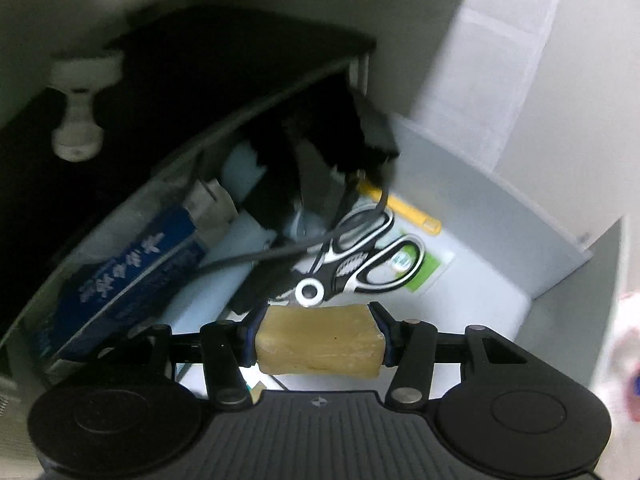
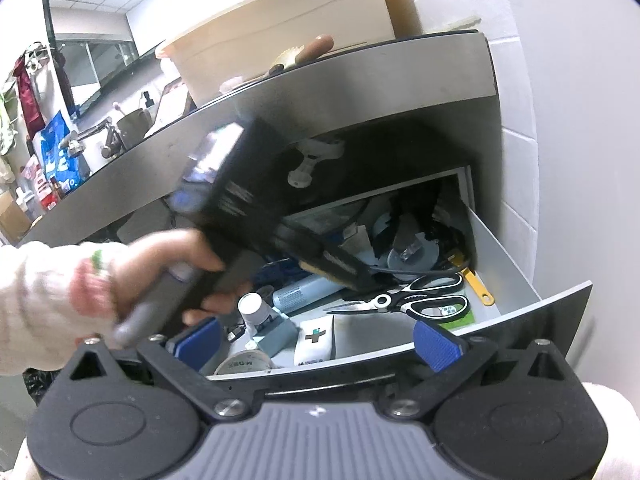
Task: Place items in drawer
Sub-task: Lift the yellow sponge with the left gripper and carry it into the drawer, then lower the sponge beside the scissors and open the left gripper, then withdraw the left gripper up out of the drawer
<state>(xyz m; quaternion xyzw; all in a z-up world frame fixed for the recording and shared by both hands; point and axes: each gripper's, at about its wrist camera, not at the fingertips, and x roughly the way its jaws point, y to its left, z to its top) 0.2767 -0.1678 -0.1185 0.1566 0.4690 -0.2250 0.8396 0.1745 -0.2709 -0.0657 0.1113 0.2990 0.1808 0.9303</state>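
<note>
My left gripper (image 1: 318, 340) is shut on a tan soap bar (image 1: 320, 342), held over the open grey drawer (image 1: 472, 176). In the right wrist view the left gripper's black body (image 2: 256, 200) reaches down into the drawer (image 2: 516, 264), held by a hand (image 2: 176, 264); the soap bar barely shows there. My right gripper (image 2: 316, 340) is open and empty, its blue pads (image 2: 434, 346) just in front of the drawer's front edge. Black-and-white scissors (image 1: 360, 256) lie in the drawer, also in the right wrist view (image 2: 420, 300).
The drawer holds a blue box (image 1: 132, 268), a yellow handled tool (image 2: 478, 286), a white packet with a cross (image 2: 316, 338), a tape roll (image 2: 244, 362), a bottle (image 2: 254, 310) and cables. A cream tub (image 2: 288, 20) stands on the counter above. A white knob (image 1: 78, 112) hangs under the counter.
</note>
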